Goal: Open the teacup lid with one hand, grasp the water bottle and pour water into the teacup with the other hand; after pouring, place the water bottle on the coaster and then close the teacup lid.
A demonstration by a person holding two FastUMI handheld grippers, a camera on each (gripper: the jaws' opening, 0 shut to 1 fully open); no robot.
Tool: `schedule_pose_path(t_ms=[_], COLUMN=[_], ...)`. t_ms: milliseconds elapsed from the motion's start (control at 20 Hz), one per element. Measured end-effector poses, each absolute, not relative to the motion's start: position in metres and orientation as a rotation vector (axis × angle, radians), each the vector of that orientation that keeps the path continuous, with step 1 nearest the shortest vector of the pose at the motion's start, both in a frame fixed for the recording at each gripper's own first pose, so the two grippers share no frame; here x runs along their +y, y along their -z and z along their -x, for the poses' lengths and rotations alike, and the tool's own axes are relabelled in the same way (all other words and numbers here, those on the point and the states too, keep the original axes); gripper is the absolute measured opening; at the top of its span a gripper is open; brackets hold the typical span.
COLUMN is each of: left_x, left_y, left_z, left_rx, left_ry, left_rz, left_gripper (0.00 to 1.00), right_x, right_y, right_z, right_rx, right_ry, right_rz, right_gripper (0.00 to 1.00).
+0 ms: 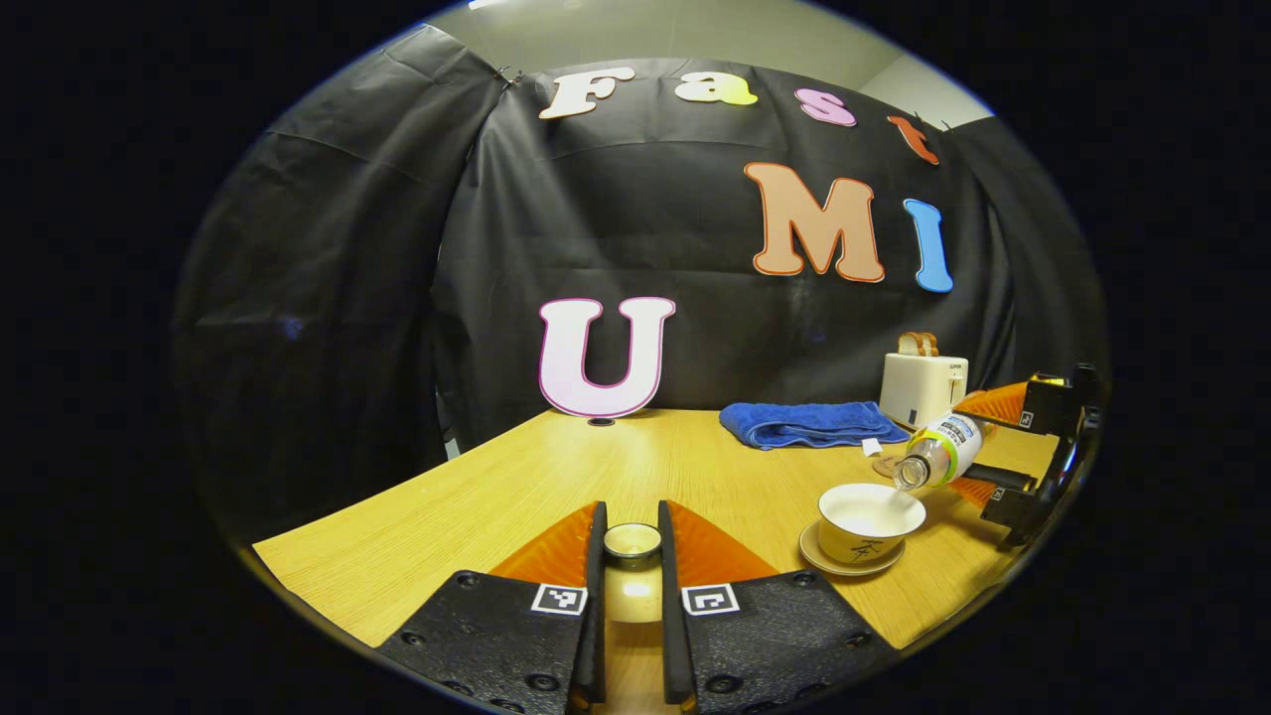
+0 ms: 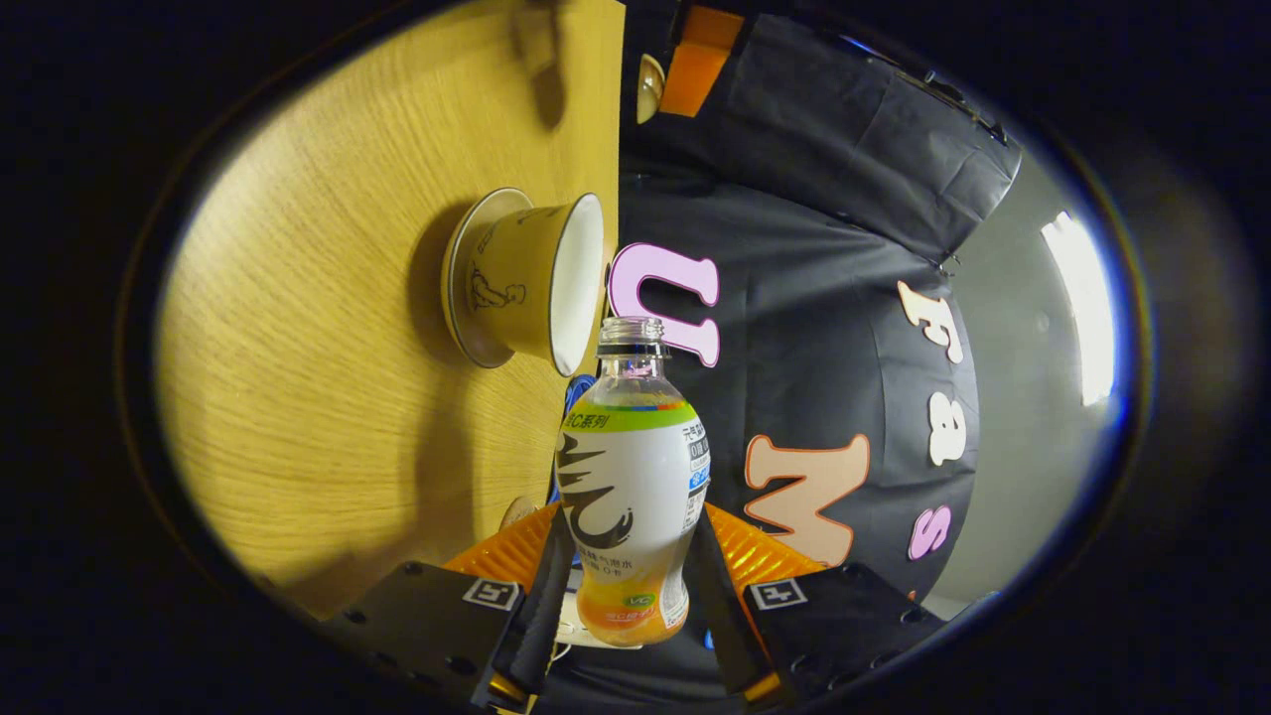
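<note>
Bottle (image 2: 630,477) uncapped, tilted over teacup (image 1: 870,520).

recording booth set up as a home tabletop: black cloth wall (image 1: 635,228) behind wooden table (image 1: 477,497), with toaster (image 1: 921,387) holding bread, folded blue towel (image 1: 809,423), teacup (image 1: 870,520) on saucer.

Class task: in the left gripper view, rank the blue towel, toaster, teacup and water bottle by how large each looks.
1. blue towel
2. toaster
3. teacup; close to the toaster, so this order is unsure
4. water bottle
</note>
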State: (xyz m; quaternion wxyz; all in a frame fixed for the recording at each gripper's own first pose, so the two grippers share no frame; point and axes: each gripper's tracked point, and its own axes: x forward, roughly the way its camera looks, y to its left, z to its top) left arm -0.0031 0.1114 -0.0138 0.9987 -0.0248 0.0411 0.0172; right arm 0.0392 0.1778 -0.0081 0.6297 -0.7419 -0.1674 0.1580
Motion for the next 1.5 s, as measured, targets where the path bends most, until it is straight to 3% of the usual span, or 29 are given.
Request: schedule_pose_path(t_ms=[1200,1500], left_x=[0.102,0.103], left_y=[0.014,0.013], left_z=[0.004,0.006], left_rx=[0.084,0.083], left_ry=[-0.003,-0.007], left_rz=[0.079,0.08], left_gripper=[0.2,0.2], right_x=[0.203,0.198], right_y=[-0.017,-0.011], right_z=[-0.039,-0.041], right_rx=[-0.574,-0.539], right_ry=[-0.371,-0.385], right_rz=[2.03,2.009], right_gripper=[0.68,0.69])
